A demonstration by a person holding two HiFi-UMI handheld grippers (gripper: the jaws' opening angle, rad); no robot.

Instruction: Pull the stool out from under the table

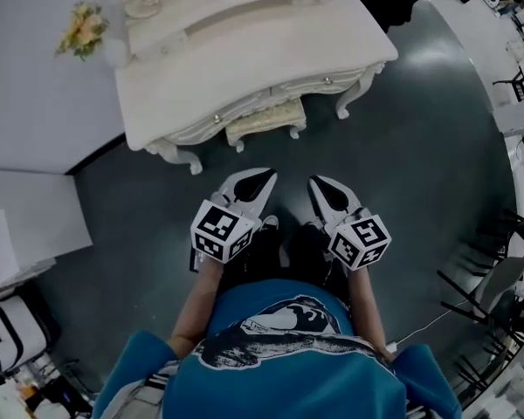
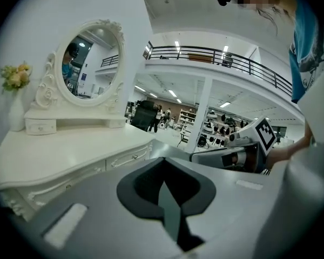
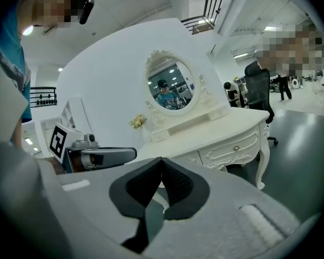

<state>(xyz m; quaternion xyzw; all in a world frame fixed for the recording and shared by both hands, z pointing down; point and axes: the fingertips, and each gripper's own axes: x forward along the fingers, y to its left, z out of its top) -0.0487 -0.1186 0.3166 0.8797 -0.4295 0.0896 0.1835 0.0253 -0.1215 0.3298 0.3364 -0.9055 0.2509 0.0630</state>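
Both the left tongs [image 1: 260, 182] and the right tongs [image 1: 321, 188] are closed tight with nothing between them. They are held side by side over the dark floor [image 1: 419, 164], tips aimed at the furniture ahead.

The stool [image 1: 264, 122] sits tucked under the front edge of the white tabletop [image 1: 271, 55], below the drawers [image 1: 244, 103] and between the curved table legs [image 1: 354, 99]. It is well apart from both tongs. Only its pale cushion edge and two short feet show, so how much room it has underneath is probably small, but I cannot be sure.

Its long axis runs side to side, parallel to the drawer front, with one long side facing the person.

The likely trouble:
- Closed tongs cannot take hold until they open.
- A pull on one end only would swing the stool into a table leg.
- Lifting it could knock the cushion against the drawers.
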